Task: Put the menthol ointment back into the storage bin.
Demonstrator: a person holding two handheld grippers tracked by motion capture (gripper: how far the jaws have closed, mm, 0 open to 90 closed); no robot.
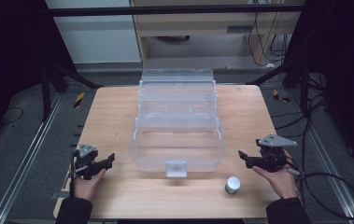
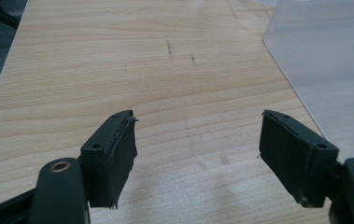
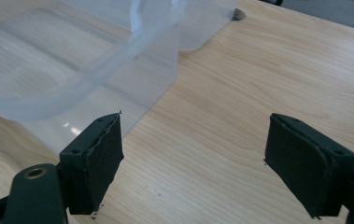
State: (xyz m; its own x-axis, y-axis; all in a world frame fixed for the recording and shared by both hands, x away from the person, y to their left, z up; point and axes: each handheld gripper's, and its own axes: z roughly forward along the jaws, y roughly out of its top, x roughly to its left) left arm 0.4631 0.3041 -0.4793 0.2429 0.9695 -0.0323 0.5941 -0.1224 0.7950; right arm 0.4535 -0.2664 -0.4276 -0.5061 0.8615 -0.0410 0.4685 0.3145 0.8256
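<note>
On the wooden table (image 1: 118,107) nothing looked started: I held my left tongs (image 1: 101,163) and right tongs (image 1: 248,157) wide open and empty, clear box (image 1: 177,135) at centre, small white cylinder (image 1: 232,185) at five o'clock.

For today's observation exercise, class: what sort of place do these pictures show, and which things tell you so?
Probably a lab or workshop set up for recording handling tasks. A lone wooden table stands between black frame struts, loose cables trail over the grey floor, and each hand holds a gripper beside a clear plastic box.
</note>
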